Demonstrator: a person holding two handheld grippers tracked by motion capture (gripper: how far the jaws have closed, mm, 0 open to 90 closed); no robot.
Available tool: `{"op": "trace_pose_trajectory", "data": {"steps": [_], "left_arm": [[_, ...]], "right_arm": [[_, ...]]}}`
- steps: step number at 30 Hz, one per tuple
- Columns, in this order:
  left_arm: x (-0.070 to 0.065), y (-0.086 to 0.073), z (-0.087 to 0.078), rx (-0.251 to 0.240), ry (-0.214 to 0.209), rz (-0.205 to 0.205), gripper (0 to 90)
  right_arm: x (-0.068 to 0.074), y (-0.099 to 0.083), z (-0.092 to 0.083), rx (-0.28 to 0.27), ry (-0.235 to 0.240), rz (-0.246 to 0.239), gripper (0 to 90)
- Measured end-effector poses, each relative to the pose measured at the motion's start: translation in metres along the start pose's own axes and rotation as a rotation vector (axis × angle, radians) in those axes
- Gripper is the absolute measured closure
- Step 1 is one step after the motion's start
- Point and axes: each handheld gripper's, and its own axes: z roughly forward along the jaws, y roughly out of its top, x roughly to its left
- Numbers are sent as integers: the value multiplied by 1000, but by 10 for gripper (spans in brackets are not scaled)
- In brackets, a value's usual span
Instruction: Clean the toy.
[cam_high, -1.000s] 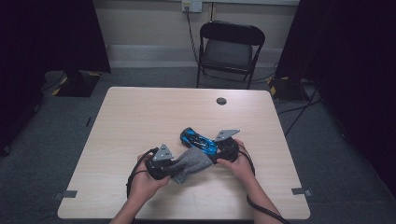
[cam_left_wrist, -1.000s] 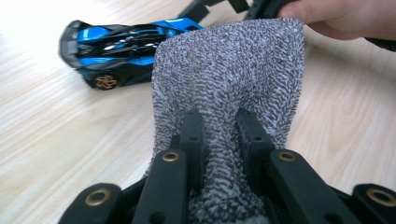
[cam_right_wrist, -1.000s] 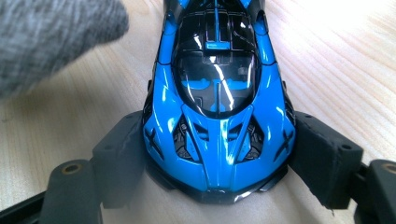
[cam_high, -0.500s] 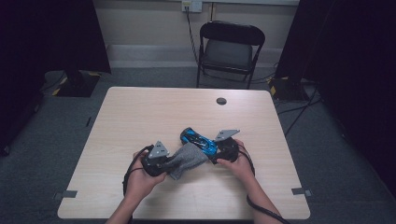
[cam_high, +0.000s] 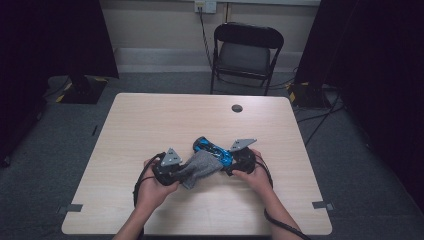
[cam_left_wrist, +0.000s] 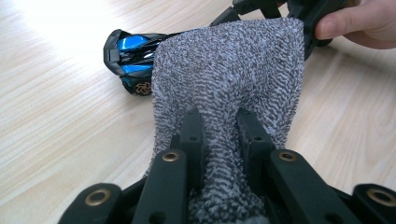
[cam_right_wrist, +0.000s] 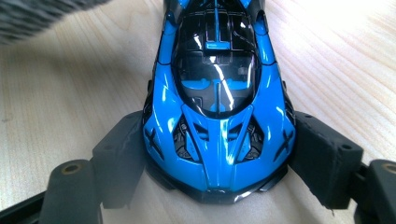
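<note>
While the surface (cam_high: 150, 130) lies bare on its far half, the right gripper (cam_high: 231, 166) clasps the blue toy car (cam_right_wrist: 217, 98) near the middle; the left gripper (cam_left_wrist: 219, 126) pinches a grey cloth (cam_left_wrist: 229, 79) (draped over the car). A hard wipe could twist the car free.

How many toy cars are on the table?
1. The blue toy car sits near the table's middle, clamped in the right gripper, partly under the grey cloth held by the left gripper.
</note>
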Motion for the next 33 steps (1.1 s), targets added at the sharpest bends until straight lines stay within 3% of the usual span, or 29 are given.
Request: {"op": "trace_pose_trajectory", "data": {"steps": [10, 17, 24, 27, 30, 33], "left_arm": [[2, 17, 20, -3, 35, 28, 754], [-1, 38, 36, 12, 69, 92, 751], [-3, 35, 61, 32, 70, 78, 743], [-4, 34, 67, 39, 100, 89, 738], [-7, 37, 72, 64, 128, 126, 735], [-10, 38, 75, 61, 112, 119, 720]], "right_arm": [[0, 0, 0, 0, 0, 1, 240], [0, 0, 0, 0, 0, 0, 240], [0, 0, 0, 0, 0, 1, 240], [0, 0, 0, 0, 0, 0, 240], [0, 0, 0, 0, 0, 0, 240], [0, 0, 0, 0, 0, 0, 240]]}}
